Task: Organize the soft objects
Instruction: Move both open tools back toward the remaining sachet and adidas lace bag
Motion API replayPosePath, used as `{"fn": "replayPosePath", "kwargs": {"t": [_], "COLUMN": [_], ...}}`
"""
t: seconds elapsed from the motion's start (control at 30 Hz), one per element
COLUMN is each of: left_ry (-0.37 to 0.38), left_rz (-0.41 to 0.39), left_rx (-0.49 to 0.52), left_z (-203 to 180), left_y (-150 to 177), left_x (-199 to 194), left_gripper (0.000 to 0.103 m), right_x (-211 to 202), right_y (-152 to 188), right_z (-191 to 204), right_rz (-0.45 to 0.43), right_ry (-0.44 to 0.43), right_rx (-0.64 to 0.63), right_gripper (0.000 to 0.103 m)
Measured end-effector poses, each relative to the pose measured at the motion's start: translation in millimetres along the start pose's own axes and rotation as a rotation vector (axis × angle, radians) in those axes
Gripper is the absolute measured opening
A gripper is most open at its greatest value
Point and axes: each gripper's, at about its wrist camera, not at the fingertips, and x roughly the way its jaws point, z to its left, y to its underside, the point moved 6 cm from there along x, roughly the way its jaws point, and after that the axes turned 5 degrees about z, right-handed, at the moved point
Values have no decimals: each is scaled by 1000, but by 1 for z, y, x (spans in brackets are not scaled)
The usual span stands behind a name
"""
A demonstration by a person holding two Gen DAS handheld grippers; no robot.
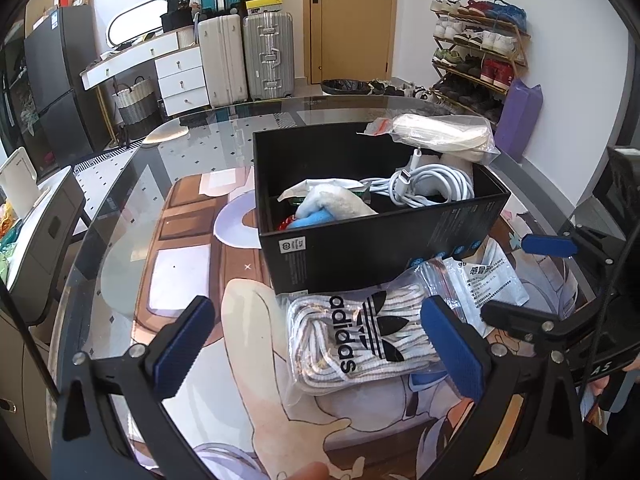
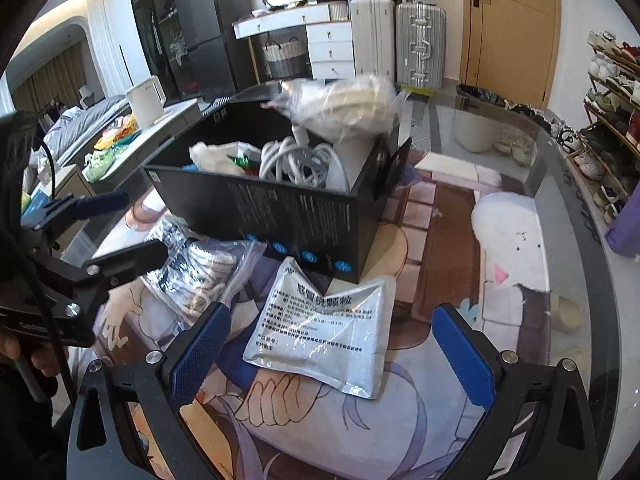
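A clear bag of white adidas socks (image 1: 360, 340) (image 2: 200, 272) lies on the mat against the front wall of a black box (image 1: 380, 240) (image 2: 280, 208). My left gripper (image 1: 320, 348) (image 2: 120, 232) is open, and the sock bag lies between its blue pads, closer to the right one. A silver sachet with printed text (image 2: 320, 320) (image 1: 492, 276) lies flat in front of the box. My right gripper (image 2: 332, 360) (image 1: 532, 280) stands open on either side of it. The box holds a coiled white cable (image 1: 428, 184) (image 2: 296, 160), a bagged cream item (image 1: 440, 132) (image 2: 348, 108) and a white and blue soft thing (image 1: 332, 204).
The round glass table (image 1: 132, 184) carries a cartoon-print mat (image 2: 440, 240). Its curved edge (image 2: 596, 264) runs close on the right. Beyond it are suitcases (image 1: 244, 56), a white dresser (image 1: 176, 76), a shoe rack (image 1: 480, 52) and a door (image 1: 348, 20).
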Motion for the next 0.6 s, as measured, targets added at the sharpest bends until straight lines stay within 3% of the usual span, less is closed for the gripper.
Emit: {"fn": "replayPosePath", "kwargs": {"t": [0.6], "left_ry": [3], "left_rz": [19], "left_rx": [9], "left_z": [-2], "left_y": [1], "left_x": [4], "left_gripper": [103], "right_x": [27], "right_y": [7], "right_z": [13], "right_rz": [60], "right_ry": [68], "right_rx": [-45], "right_gripper": [102]}}
